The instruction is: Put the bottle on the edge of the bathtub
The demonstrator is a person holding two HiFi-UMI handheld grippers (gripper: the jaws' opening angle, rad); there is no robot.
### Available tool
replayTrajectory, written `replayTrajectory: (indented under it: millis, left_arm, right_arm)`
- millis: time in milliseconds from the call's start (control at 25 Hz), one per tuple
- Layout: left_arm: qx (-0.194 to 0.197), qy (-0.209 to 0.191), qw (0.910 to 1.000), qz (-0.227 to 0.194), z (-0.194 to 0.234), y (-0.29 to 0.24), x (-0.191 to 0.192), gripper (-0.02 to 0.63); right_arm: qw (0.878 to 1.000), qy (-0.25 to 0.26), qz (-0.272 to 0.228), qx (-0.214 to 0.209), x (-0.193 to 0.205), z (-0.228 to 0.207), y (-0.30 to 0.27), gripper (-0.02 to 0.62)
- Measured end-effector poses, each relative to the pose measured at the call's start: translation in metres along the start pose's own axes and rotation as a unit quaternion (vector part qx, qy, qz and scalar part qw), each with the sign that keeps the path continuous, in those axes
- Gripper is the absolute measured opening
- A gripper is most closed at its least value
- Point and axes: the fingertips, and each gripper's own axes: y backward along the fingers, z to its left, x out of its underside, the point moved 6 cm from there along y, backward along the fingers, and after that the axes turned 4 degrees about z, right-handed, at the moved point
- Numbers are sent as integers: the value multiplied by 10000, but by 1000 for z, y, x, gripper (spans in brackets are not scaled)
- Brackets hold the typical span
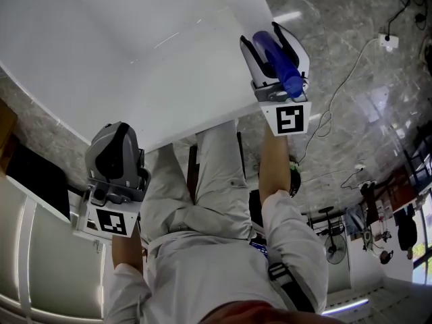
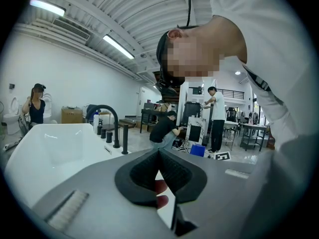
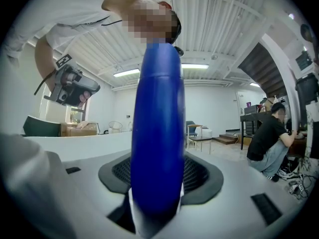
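A blue bottle (image 1: 277, 63) lies along the jaws of my right gripper (image 1: 264, 38), over the near right edge of the white bathtub (image 1: 202, 93). In the right gripper view the bottle (image 3: 158, 133) fills the middle, and black pad shows on both sides of it, so the right gripper (image 3: 159, 176) is open around it. Whether the bottle rests on the rim I cannot tell. My left gripper (image 1: 115, 146) hangs low at the left, off the tub, shut and with nothing in it. In its own view the left gripper (image 2: 159, 153) has its jaws meeting in a line.
A black faucet (image 2: 112, 126) stands on the tub rim (image 2: 50, 153). Cables and a white power strip (image 1: 388, 41) lie on the marble floor at the right. A dark panel (image 1: 37, 177) sits at the left. People work in the room behind.
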Motion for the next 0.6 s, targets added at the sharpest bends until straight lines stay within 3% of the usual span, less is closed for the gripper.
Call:
replayTrajectory:
  millis: [280, 600]
  left_arm:
    - [123, -66, 9999, -30, -4, 3, 1, -2]
    - [209, -226, 9994, -165, -7, 22, -24, -2]
  right_arm:
    - [9999, -30, 48, 110, -8, 6, 13, 291]
    - [9991, 41, -272, 329, -66, 10, 38, 295]
